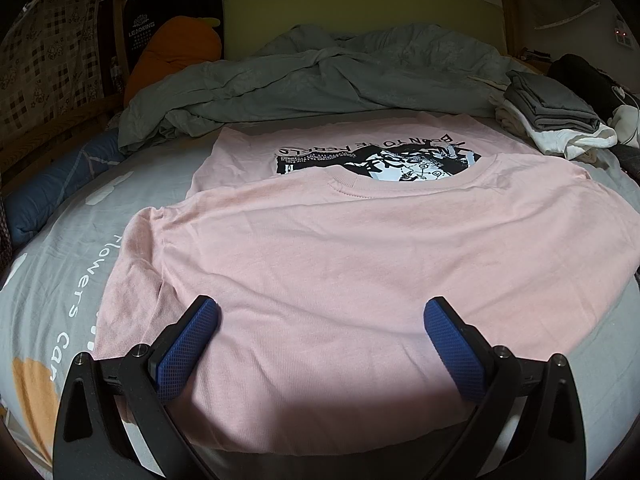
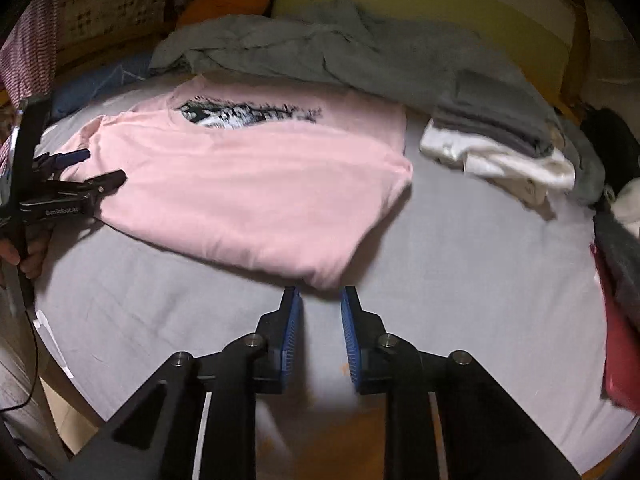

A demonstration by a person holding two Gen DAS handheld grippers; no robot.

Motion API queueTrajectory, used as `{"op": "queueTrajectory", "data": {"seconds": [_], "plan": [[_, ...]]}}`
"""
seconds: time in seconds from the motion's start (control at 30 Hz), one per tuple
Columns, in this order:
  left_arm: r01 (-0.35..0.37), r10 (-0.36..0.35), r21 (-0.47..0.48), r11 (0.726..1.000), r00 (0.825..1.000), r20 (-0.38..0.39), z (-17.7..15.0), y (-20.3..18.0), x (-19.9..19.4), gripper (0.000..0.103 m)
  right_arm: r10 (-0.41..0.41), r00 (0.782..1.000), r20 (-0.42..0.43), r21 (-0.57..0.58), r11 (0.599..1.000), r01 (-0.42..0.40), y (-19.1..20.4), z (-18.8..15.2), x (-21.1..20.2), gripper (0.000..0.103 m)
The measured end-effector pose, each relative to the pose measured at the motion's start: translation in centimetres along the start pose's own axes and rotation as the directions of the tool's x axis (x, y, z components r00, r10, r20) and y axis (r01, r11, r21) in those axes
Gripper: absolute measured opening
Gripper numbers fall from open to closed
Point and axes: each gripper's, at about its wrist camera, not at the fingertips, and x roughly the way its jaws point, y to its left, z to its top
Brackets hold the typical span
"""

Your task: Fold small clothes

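A pink T-shirt [image 1: 320,248] lies flat on the bed, folded over so that its neckline rests across the black-and-white print [image 1: 380,160]. My left gripper [image 1: 322,306] hovers over the shirt's near edge, open wide, with nothing between its blue pads. The right wrist view shows the same shirt [image 2: 248,184] and the left gripper [image 2: 100,168] at its left edge, held by a person's hand [image 2: 28,256]. My right gripper [image 2: 320,292] sits just short of the shirt's near right corner. Its jaws stand a little apart with only bare sheet between them.
A crumpled grey duvet [image 1: 320,80] fills the back of the bed. A pile of folded grey and white clothes [image 2: 500,148] lies at the right. An orange cushion [image 1: 176,48] leans at the back left. Something red [image 2: 620,352] lies at the right edge. The grey sheet [image 2: 480,280] covers the mattress.
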Motion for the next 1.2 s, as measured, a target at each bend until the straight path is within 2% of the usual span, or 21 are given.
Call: {"op": "queueTrajectory", "data": {"seconds": [0.07, 0.1, 0.13, 0.23, 0.3, 0.33, 0.4, 0.43, 0.47, 0.5, 0.57, 0.63, 0.73, 0.87, 1.0, 1.13, 1.2], "plan": [[0.001, -0.001, 0.000, 1.000, 1.000, 0.000, 0.0, 0.0, 0.0, 0.103, -0.032, 0.999, 0.007, -0.015, 0.999, 0.032, 0.0, 0.4, 0.2, 0.019], [0.001, -0.001, 0.000, 1.000, 1.000, -0.001, 0.0, 0.0, 0.0, 0.103, -0.030, 1.000, 0.004, -0.015, 0.999, 0.030, 0.0, 0.5, 0.3, 0.008], [0.000, 0.000, 0.000, 1.000, 1.000, 0.000, 0.0, 0.0, 0.0, 0.103, -0.026, 1.000, 0.001, -0.010, 1.000, 0.026, 0.1, 0.6, 0.2, 0.003], [0.000, 0.000, 0.001, 1.000, 1.000, -0.001, 0.0, 0.0, 0.0, 0.103, -0.099, 0.995, 0.034, -0.002, 0.995, 0.099, 0.6, 0.7, -1.3, 0.003], [-0.001, 0.001, 0.000, 1.000, 1.000, -0.002, 0.0, -0.1, 0.0, 0.103, -0.105, 0.993, 0.050, 0.026, 0.994, 0.104, 0.4, 0.4, -2.4, 0.002], [-0.004, 0.004, 0.001, 1.000, 1.000, -0.003, 0.0, 0.0, 0.0, 0.103, -0.128, 0.991, 0.034, 0.022, 0.992, 0.127, 0.4, 0.1, -2.1, 0.000], [-0.004, 0.004, 0.001, 1.000, 1.000, -0.004, 0.0, 0.0, 0.1, 0.103, -0.242, 0.970, -0.039, 0.005, 0.970, 0.242, -0.2, -1.1, -0.2, 0.000], [-0.003, 0.003, 0.001, 1.000, 1.000, -0.005, 0.0, 0.0, 0.1, 0.103, -0.217, 0.971, -0.100, 0.057, 0.973, 0.223, -1.4, -1.6, 0.8, 0.000], [-0.002, 0.002, 0.000, 1.000, 1.000, -0.006, 0.0, 0.0, 0.1, 0.103, -0.157, 0.984, -0.089, 0.134, 0.977, 0.168, -2.5, -1.5, 0.3, 0.000], [-0.001, 0.001, -0.001, 1.000, 1.000, -0.007, 0.0, 0.0, 0.1, 0.103, -0.097, 0.995, -0.039, 0.190, 0.977, 0.102, -3.2, -1.1, -0.9, 0.000], [0.007, -0.007, 0.000, 1.000, 1.000, -0.007, 0.0, 0.2, -0.1, 0.103, -0.051, 0.996, 0.071, 0.240, 0.970, 0.033, -3.8, -0.6, -3.0, 0.000], [0.026, -0.026, 0.001, 1.000, 1.000, 0.001, 0.0, 0.3, -0.4, 0.103, -0.034, 0.990, 0.134, 0.249, 0.969, -0.001, -3.5, 0.2, -4.2, 0.000], [0.039, -0.039, -0.010, 0.999, 0.999, 0.013, 0.2, 0.6, -0.9, 0.103, 0.007, 0.987, 0.163, 0.224, 0.974, -0.044, -2.1, 2.0, -4.4, 0.000], [0.030, -0.030, 0.000, 1.000, 1.000, 0.001, 0.0, 0.5, -0.8, 0.103, 0.024, 0.991, 0.133, 0.212, 0.976, -0.052, -0.4, 3.4, -2.4, 0.000], [0.036, -0.036, 0.000, 0.999, 0.999, -0.005, 0.1, 0.6, -0.8, 0.103, 0.043, 0.999, -0.006, 0.251, 0.967, -0.040, -0.4, 1.7, 1.1, 0.000], [0.033, -0.033, 0.006, 0.999, 0.999, 0.005, 0.1, 0.7, -1.6, 0.102, 0.073, 0.997, -0.014, 0.258, 0.964, -0.066, -0.3, -0.2, 0.4, 0.000], [0.009, -0.009, 0.001, 1.000, 0.998, 0.061, 0.0, 0.8, -3.9, 0.102, 0.072, 0.997, -0.021, 0.281, 0.958, -0.063, -0.5, -1.1, 0.3, 0.000]]}}
